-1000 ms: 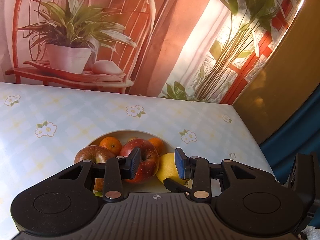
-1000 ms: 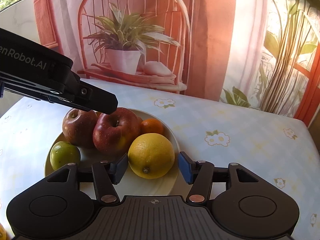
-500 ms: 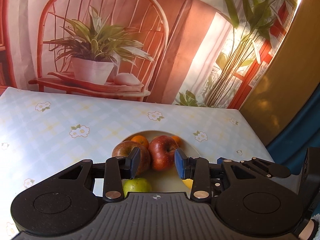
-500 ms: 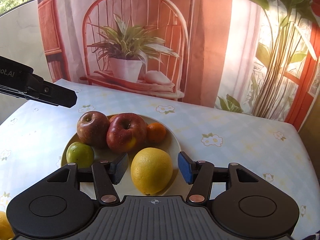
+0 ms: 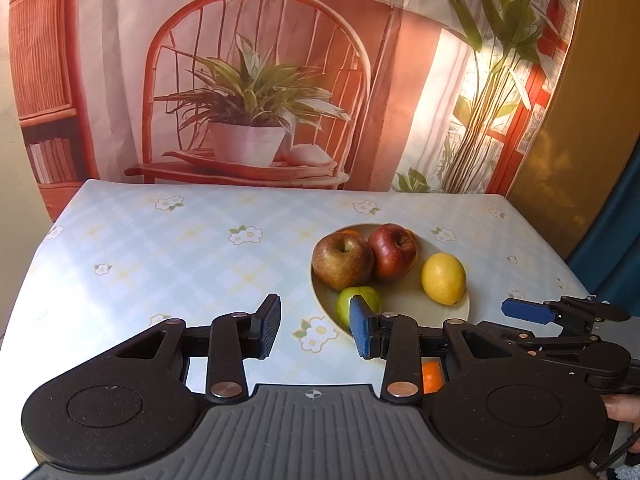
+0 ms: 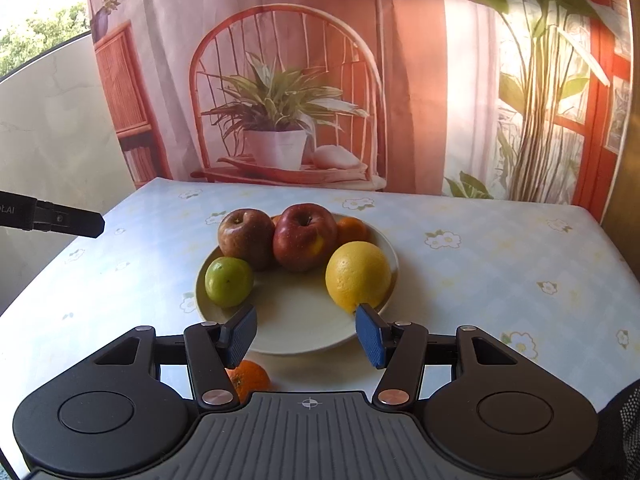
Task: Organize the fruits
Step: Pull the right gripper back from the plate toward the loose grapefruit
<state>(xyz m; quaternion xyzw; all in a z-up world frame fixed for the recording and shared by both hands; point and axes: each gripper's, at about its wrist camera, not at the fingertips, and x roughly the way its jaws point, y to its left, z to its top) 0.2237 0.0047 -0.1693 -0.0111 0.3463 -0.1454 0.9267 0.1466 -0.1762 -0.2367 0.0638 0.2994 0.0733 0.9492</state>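
Cream plate [image 6: 304,336] carries apples, lemon [image 6: 357,276]; left tongs [image 5: 315,330] and right tongs [image 6: 306,332] gape empty

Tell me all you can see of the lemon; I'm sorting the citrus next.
The lemon is a large, bright yellow fruit with dimpled, slightly glossy skin, whole and unpeeled. It rests on the right side of the cream plate, near the rim, leaning against or close beside the dark red apple, with an orange behind it. No gripper touches it; the right gripper's fingers stand apart in front.
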